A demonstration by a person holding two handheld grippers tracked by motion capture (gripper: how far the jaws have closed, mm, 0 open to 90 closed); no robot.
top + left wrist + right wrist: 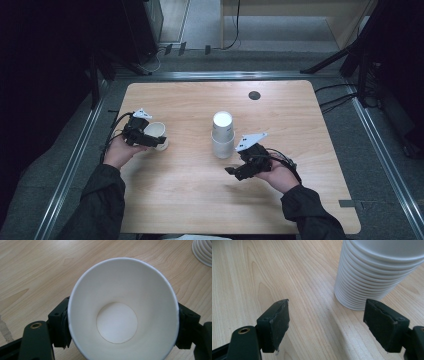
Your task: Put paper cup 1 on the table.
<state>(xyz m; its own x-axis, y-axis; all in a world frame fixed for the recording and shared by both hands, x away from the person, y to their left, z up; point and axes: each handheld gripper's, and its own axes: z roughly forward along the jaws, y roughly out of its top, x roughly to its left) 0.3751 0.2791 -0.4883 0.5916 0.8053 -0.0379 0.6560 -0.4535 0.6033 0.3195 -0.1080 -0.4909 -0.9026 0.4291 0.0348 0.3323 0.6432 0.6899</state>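
Observation:
A single white paper cup sits between the jaws of my left gripper at the table's left side. In the left gripper view the cup shows its open mouth and round bottom, and a black pad presses on each side of it. A tall stack of nested white cups stands upside down at the table's middle. My right gripper is just below and right of the stack, open. In the right gripper view the gripper has bare wood between its pads, and the stack rises just beyond the right jaw.
The wooden table has a dark round cable hole near its far edge. Dark floor and metal rails run around the table. The stack's rim shows at the top right of the left gripper view.

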